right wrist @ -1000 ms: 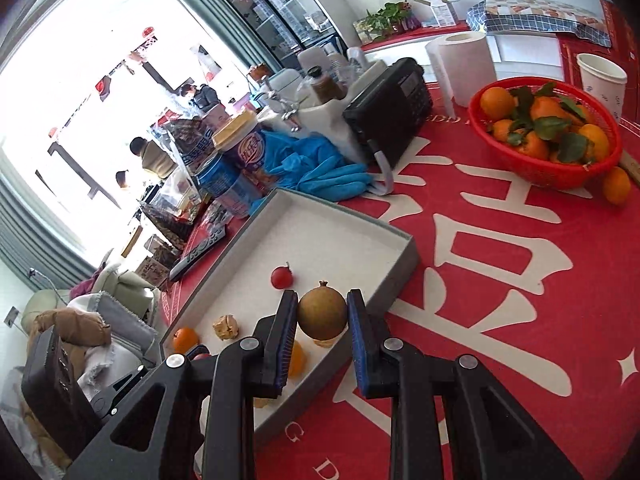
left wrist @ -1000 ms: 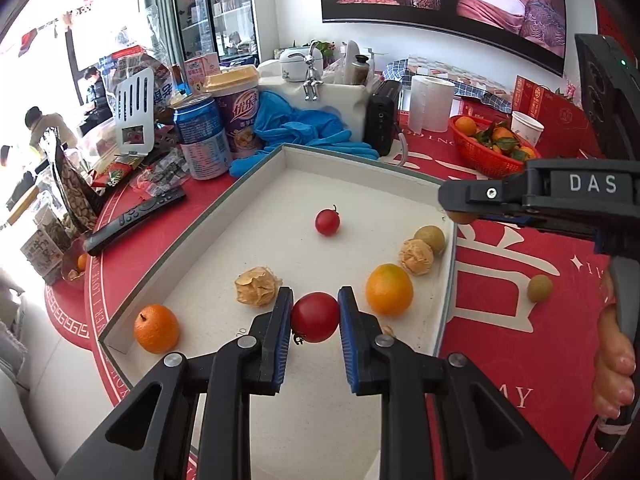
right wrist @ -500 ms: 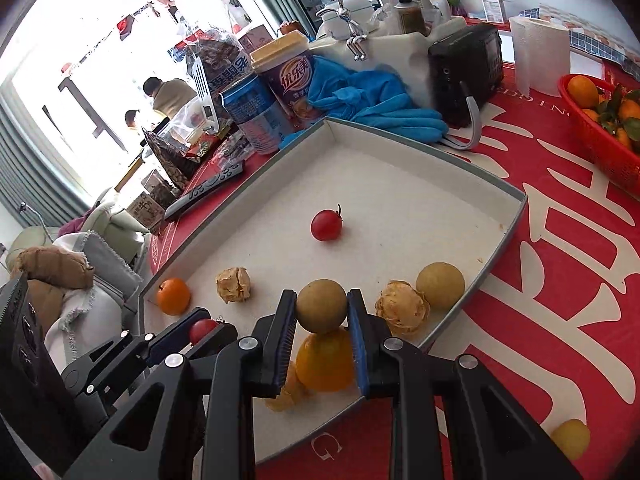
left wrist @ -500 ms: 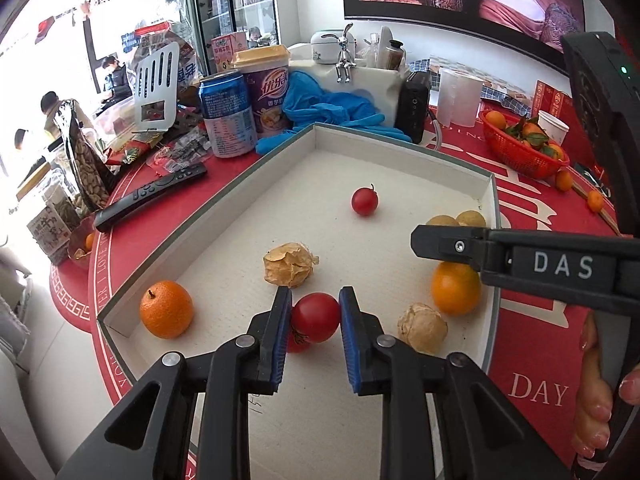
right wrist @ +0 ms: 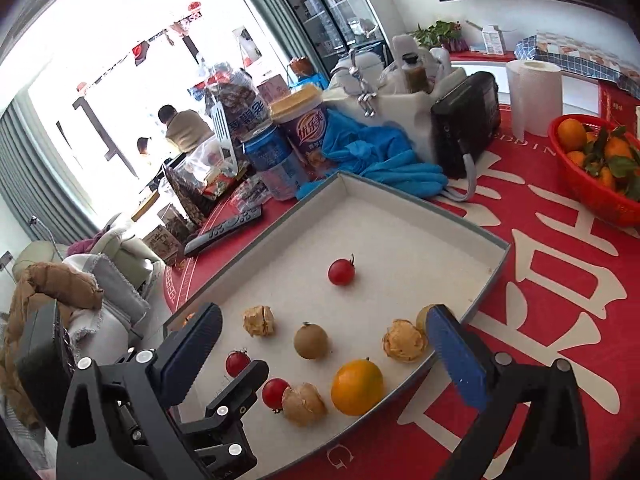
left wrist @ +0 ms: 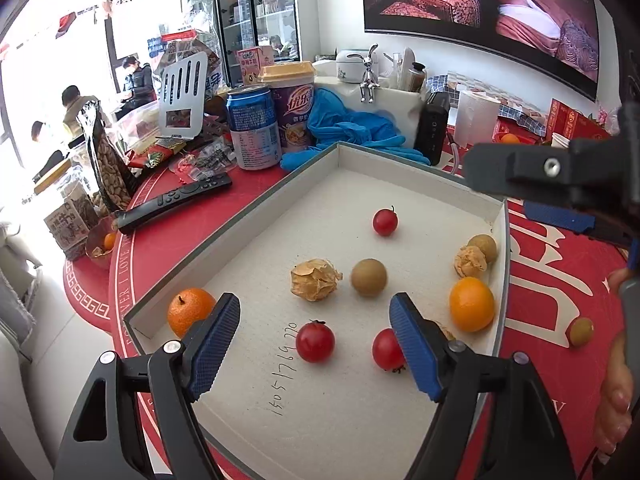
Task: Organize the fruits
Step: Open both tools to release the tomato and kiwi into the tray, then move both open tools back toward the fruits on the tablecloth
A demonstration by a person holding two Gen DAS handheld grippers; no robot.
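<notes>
Left tongs (left wrist: 316, 328): released, jaws spread wide, hung low over near end of tray (left wrist: 224, 236), pointed along its length; nothing held.
Right tongs (right wrist: 320, 334): released, jaws spread wide, angled down over tray's near right corner; nothing held. Seen side-on in left view (left wrist: 552, 184), above tray's right wall.
Tray: shallow, white inside, grey rim, set on red table (right wrist: 560, 280).
Tomato (left wrist: 315, 341): red, round, dark calyx up; lay on tray floor between left jaws, touching neither.
Second tomato (left wrist: 386, 349): red, partly behind right pad of left tongs.
Third tomato (left wrist: 385, 221): red, stem tilted up and right; mid-tray, apart from others.
Longan (left wrist: 369, 277): brown, round, stem scar up in right view; lay mid-tray, just right of husked fruit (left wrist: 315, 279).
Husked fruit: tan, papery, crumpled.
Second husked fruit (left wrist: 469, 261): touching second longan (left wrist: 483, 247), near right wall.
Third husked fruit (right wrist: 303, 403): touching a tomato, near front.
Orange (left wrist: 472, 304): smooth, near right wall.
Mandarin (left wrist: 189, 311): stem dimple up-left; near left corner, partly behind left pad.
Loose longan (left wrist: 581, 331): on table, outside tray.
Round fruits: no clear long axis.
</notes>
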